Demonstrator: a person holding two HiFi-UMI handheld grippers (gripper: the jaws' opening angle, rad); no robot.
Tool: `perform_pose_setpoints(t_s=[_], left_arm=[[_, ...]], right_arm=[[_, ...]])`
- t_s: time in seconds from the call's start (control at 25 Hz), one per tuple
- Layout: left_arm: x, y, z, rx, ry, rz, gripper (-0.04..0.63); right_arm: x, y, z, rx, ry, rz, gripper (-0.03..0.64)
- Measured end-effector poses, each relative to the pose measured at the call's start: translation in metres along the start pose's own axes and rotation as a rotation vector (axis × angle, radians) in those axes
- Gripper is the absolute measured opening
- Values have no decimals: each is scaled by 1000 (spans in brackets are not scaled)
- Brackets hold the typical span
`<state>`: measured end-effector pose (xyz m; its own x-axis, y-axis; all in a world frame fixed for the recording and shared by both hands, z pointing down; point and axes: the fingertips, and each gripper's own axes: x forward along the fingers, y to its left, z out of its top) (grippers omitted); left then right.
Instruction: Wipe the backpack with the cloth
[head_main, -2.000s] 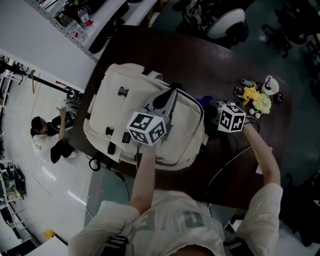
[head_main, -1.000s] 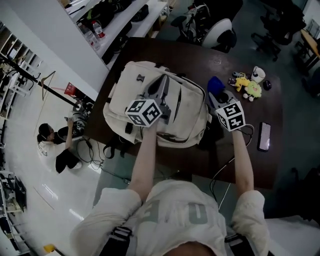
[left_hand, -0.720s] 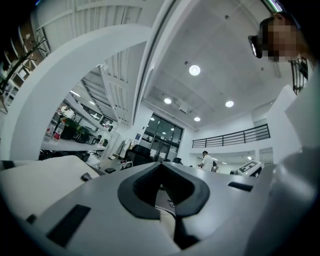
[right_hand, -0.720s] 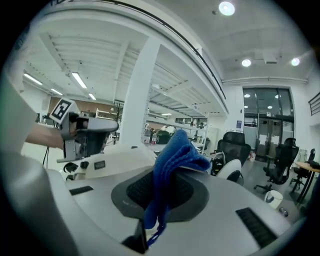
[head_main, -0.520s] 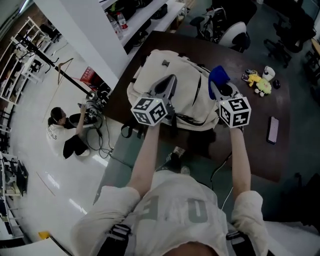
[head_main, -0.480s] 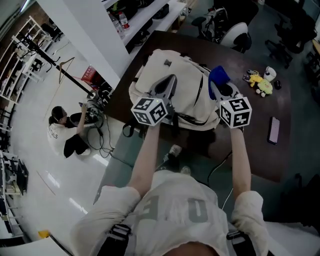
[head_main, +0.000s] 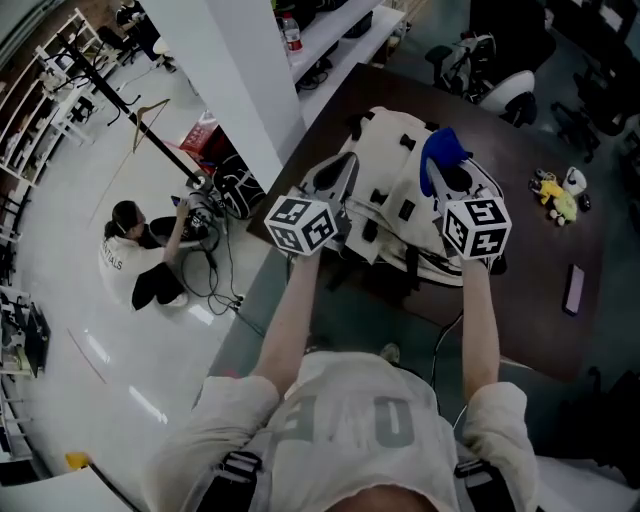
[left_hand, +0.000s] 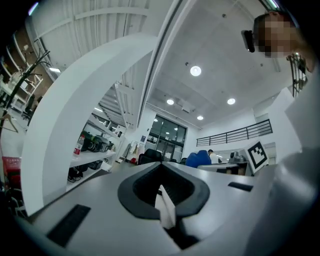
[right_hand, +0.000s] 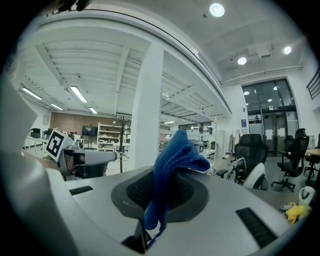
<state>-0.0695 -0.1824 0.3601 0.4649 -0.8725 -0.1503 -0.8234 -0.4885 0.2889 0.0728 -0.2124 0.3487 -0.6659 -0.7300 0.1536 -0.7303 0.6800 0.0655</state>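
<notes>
- Two handheld grippers reach forward side by side over a cream backpack (head_main: 400, 175).
- Left gripper (left_hand: 161, 189): jaws closed, pinching a thin cream strip (left_hand: 165, 212). Its tip is at the backpack's left side.
- Right gripper (right_hand: 162, 192): jaws clamped on a bunched blue cloth (right_hand: 172, 160), held up over the backpack's right part.
- Backpack: it lies on the dark counter (head_main: 530, 250), close to the near edge, with black straps showing at its front.
- Farther right on the counter: small plush toys (head_main: 556, 195) and a phone (head_main: 573, 290), well apart from the backpack.
</notes>
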Motion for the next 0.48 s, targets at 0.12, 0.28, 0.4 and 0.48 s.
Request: perform_pose_setpoints(t_s=[0.12, 0.28, 0.4, 0.48], left_arm=[[-15, 49, 14, -6, 25, -37, 5], [-21, 99, 27, -4, 78, -108, 5], [-16, 126, 31, -1, 106, -142, 3], [-8, 136, 32, -5, 113, -160, 5]], right_arm=[[38, 27, 2, 31, 17, -49, 38], [80, 52, 2, 70, 43, -124, 38], [101, 67, 2, 107, 42, -160, 38], [109, 70, 1, 126, 40, -175, 38]])
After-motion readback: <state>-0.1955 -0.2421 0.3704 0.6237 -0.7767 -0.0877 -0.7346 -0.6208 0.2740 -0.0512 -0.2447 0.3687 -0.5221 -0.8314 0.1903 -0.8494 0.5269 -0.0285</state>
